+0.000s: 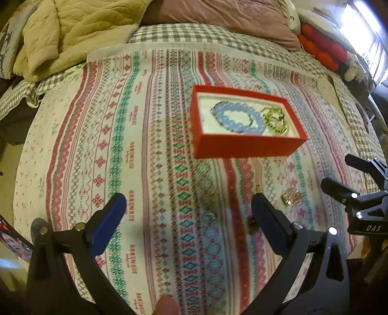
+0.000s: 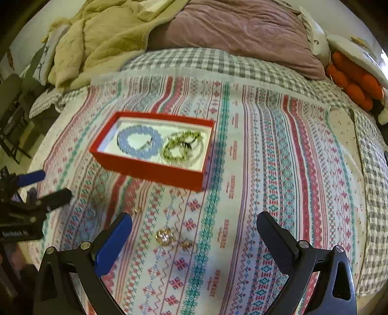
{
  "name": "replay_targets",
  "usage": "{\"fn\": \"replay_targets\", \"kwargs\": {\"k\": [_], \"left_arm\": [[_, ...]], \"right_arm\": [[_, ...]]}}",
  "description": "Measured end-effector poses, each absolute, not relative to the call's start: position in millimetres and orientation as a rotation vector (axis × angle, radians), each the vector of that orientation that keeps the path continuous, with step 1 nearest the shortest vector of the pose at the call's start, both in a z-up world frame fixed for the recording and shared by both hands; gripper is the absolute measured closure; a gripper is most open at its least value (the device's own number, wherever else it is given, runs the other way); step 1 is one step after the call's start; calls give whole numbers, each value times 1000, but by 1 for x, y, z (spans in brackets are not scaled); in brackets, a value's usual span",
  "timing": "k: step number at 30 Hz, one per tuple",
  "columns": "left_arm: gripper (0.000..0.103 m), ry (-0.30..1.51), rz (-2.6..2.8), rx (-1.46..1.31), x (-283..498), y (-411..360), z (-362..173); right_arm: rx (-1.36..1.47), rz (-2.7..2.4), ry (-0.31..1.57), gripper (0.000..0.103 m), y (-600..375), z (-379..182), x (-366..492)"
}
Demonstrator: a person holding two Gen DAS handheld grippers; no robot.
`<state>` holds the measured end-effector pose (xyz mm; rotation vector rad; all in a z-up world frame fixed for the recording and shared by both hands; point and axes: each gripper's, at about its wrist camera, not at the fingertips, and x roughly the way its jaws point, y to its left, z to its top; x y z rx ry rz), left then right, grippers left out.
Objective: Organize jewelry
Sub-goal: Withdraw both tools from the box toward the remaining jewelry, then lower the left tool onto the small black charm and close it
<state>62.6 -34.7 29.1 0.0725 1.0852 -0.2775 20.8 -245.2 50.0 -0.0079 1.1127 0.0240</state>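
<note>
Bed: covered with a striped patterned blanket [image 1: 150,150], checked sheet [image 1: 194,34] past it, beige quilt [image 1: 72,31] and pinkish pillow [image 1: 230,14] bunched up at the far end.

Box: red box [image 1: 242,145] with a white lining, lid off, sitting flat on the blanket. Right of centre in the left wrist view, left of centre in the right wrist view.

Inside the box: blue bead bracelet [image 2: 138,143] on one side, green bead bracelet [image 2: 179,145] just beside it, the two touching or near enough. A bit blurry, so can't say more about the beads.

Loose bits: gold ring [image 2: 165,236] lying on the blanket on the near side of the box, well clear of it. A smaller gold piece [image 2: 187,244] just beside the ring, and another tiny gold bit [image 2: 137,210] closer to the box. Too small to tell what those two are.

Left tool [image 1: 188,210]: wide open, nothing between the fingers, just blanket. Hanging over the bed, angled down, box ahead and to the right.

Right tool [image 2: 194,230]: also spread wide, not gripping anything. The ring and the small piece sit on the blanket in the gap between the fingers, touching neither pad.

Tools together: side by side, each one poking into the edge of the other's view.

Bottom edge, left wrist view: fingertip [image 1: 166,305] peeking in.
</note>
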Motion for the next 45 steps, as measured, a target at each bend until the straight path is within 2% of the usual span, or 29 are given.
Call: {"fn": "replay_targets", "kwargs": {"k": [18, 29, 37, 39, 45], "left_arm": [[1, 1137, -441, 228, 8, -52, -28], [0, 960, -464, 314, -12, -84, -42], [1, 921, -513, 300, -8, -99, -39], [7, 933, -542, 278, -7, -100, -37], [33, 948, -580, 241, -3, -109, -33]], "right_arm": [[-115, 99, 1214, 0, -247, -24, -17], [-130, 136, 1053, 0, -249, -42, -34], [-144, 168, 1108, 0, -249, -34, -23], [-139, 165, 1112, 0, -253, -34, -18], [-108, 133, 1106, 0, -263, -29, -15]]}}
